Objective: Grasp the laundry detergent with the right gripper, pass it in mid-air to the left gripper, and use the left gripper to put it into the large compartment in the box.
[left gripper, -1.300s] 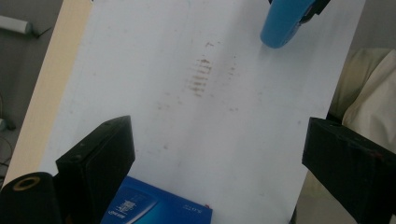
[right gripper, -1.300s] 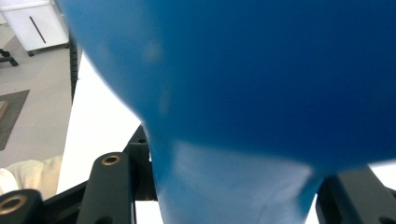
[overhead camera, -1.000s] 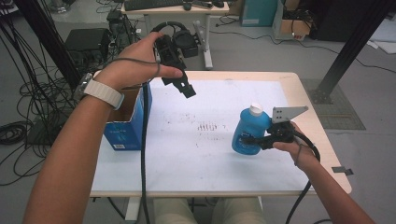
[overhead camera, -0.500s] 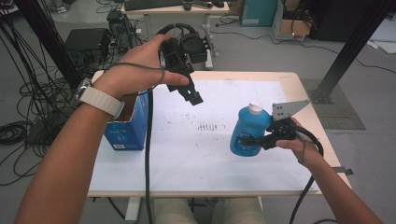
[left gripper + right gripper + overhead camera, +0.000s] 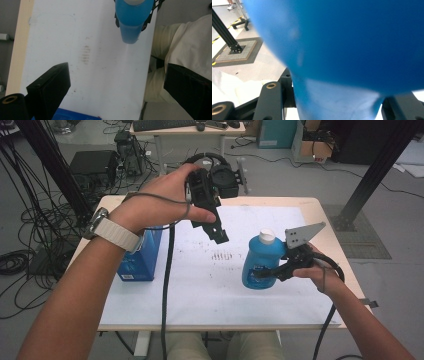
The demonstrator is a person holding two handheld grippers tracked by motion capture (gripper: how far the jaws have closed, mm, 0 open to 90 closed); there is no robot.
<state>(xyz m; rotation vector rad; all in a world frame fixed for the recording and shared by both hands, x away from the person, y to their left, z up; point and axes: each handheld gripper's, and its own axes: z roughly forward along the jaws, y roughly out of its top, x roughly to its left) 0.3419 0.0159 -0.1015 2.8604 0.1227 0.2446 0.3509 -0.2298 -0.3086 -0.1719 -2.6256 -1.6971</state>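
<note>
A blue bottle [image 5: 262, 260] with a white cap is at the right of the table, and my right gripper [image 5: 265, 272] is shut on its lower body from the right. In the right gripper view the bottle [image 5: 349, 37] sits close between the jaws. My left gripper [image 5: 220, 236] hangs in the air over the table's far middle, pointing down and right. Its jaws have just been opening and nothing is between them. The left gripper view shows its jaws [image 5: 117, 90] spread wide above the white sheet, with the bottle [image 5: 133, 20] farther off.
A blue box [image 5: 140, 257] stands at the table's left, under the left forearm. A white sheet [image 5: 200, 305] covers the table top, with dark smudges [image 5: 225, 255] near its middle. Desks, cables and black frame posts stand beyond the table.
My left gripper has moved right, toward the middle of the table, and its jaws have spread. The right gripper with the bottle has shifted a little to the left.
</note>
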